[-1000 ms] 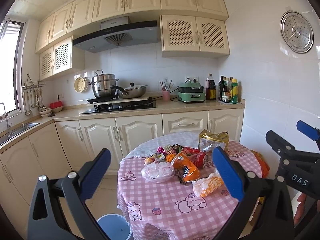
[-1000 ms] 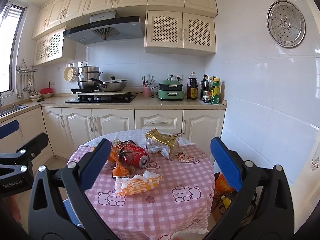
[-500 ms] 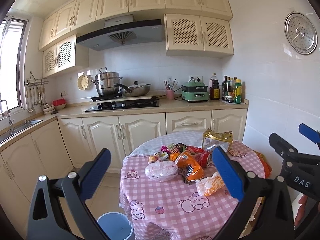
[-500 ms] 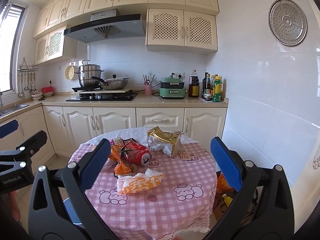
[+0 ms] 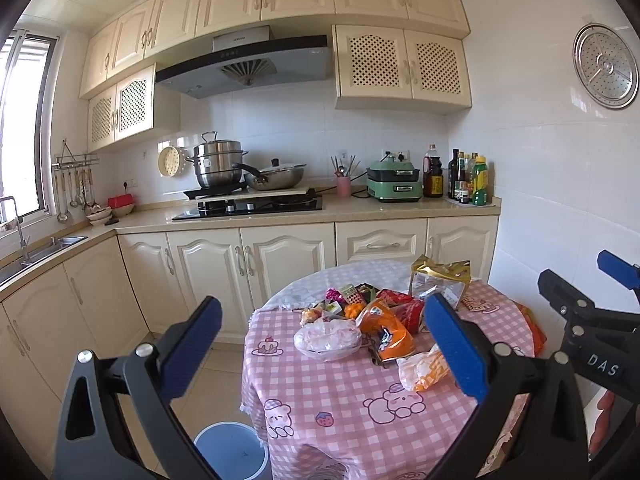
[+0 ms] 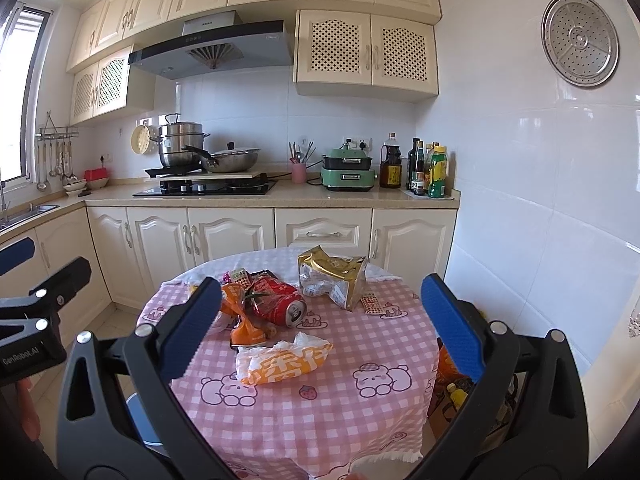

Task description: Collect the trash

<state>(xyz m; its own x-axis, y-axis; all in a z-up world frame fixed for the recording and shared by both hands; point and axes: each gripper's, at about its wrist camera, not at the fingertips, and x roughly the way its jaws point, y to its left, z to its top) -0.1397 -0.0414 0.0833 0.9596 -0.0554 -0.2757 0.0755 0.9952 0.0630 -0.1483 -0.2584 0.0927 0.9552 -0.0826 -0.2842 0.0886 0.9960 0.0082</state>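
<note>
Both jaws stand released and grasp nothing: the left gripper (image 5: pixel 320 344) and right gripper (image 6: pixel 320 320) hang above the round pink-checked table (image 6: pixel 320 412). Crumpled wrappers and a red can (image 6: pixel 280 306) lie heaped toward its far edge; an orange-and-white bag (image 6: pixel 282 362) lies nearer the middle.

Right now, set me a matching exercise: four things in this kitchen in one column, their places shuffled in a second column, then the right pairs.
Things
1. soda can
2. blue bin
3. steamer tray
4. green cooker

Places
A. hanging on the tiled wall
B. on the counter, right of the stove
C. lying on its side on the pink table
D. on the floor beside the table

Pairs: 1-C, 2-D, 3-A, 4-B
</note>
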